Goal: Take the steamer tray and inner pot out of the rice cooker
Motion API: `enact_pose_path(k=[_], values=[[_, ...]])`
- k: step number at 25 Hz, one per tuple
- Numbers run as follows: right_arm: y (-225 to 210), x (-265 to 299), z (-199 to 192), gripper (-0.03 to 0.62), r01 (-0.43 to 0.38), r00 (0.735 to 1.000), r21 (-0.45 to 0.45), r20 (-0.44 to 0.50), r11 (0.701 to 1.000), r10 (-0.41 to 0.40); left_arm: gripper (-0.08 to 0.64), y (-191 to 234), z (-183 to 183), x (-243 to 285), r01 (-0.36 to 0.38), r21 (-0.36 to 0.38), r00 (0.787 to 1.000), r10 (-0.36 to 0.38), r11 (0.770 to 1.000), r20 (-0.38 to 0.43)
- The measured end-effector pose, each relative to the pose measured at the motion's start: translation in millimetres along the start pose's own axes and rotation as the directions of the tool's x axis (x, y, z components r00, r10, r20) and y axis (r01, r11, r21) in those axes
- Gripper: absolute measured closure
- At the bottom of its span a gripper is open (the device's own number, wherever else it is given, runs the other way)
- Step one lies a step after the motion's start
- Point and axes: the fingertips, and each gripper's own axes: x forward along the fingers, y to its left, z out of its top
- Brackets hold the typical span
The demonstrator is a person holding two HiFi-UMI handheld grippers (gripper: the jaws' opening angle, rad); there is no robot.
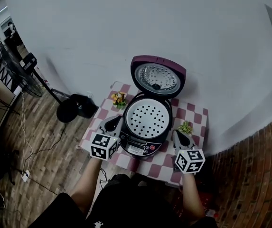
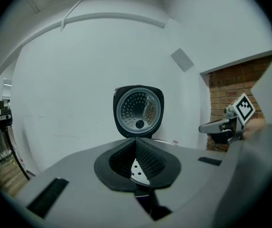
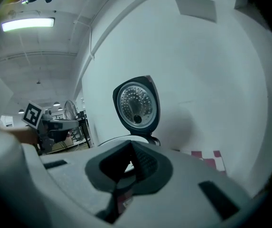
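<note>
The rice cooker stands on a check-clothed table with its lid raised. The white perforated steamer tray sits in its mouth; the inner pot below is hidden. My left gripper is shut and empty beside the cooker's left flank. My right gripper is shut and empty at its right flank. In the left gripper view the shut jaws point at the lid, with a bit of tray below them. In the right gripper view the shut jaws face the lid.
Orange flowers stand at the table's back left, and a small green plant sits right of the cooker near my right gripper. The pink-and-white cloth covers a small table against a white wall. A fan stands on the floor at left.
</note>
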Motion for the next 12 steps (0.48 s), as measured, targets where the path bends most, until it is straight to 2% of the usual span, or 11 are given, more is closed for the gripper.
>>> enact_pose_path(k=[4, 12], values=[[-2.8, 16.6, -2.6, 0.591, 0.022, 0.999, -0.012, -0.033, 1.000, -0.023, 0.557, 10.4, -6.1, 18.2, 0.026, -0.004, 0.999, -0.026, 1.000, -0.018], [-9.8, 51.8, -6.2, 0.589, 0.123, 0.986, -0.040, -0.110, 0.992, -0.127, 0.557, 29.5, -13.0, 64.9, 0.153, 0.018, 0.987, -0.152, 0.988, -0.060]])
